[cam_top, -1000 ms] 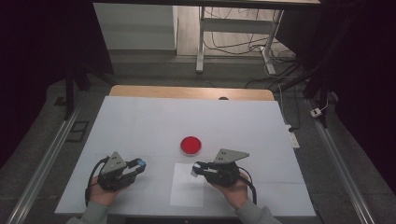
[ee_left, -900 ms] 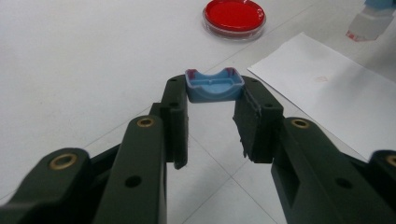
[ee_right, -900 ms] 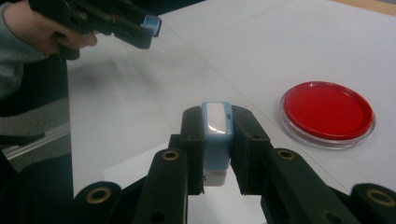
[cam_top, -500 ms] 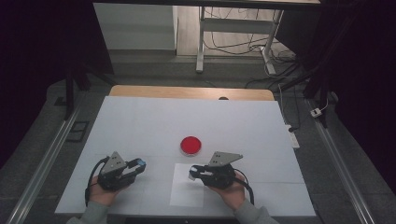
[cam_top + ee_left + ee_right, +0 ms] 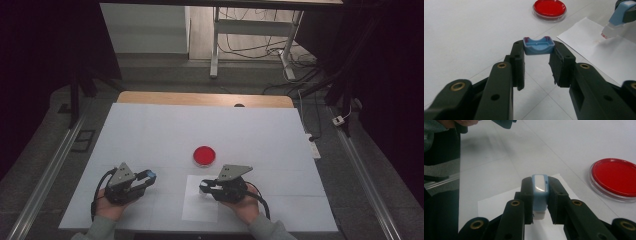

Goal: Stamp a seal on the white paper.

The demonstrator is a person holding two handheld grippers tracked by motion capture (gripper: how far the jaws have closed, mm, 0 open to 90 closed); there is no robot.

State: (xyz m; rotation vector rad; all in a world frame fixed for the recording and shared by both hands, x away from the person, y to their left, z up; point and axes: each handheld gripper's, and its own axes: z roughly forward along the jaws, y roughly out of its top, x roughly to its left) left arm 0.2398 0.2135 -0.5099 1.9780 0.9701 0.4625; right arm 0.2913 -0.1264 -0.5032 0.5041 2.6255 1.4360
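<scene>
Stamp (image 5: 540,192) upright, white tip apparently touching paper (image 5: 496,205)

Even overhead light brightens the white worktop (image 5: 150,130); surroundings fall dark. Claw views are soft, near parts blurred, shadows faint.

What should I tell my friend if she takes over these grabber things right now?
Left gripper: shut on the blue cap, held above the table.
Right gripper: shut on the blue stamp, its white tip pointing down over the white paper.
Red dish: on the table just beyond the paper, untouched.
Done: cap is off the stamp; a faint reddish mark shows on the paper.
Left, probably: finish stamping, then put the cap back on and set it down.
</scene>
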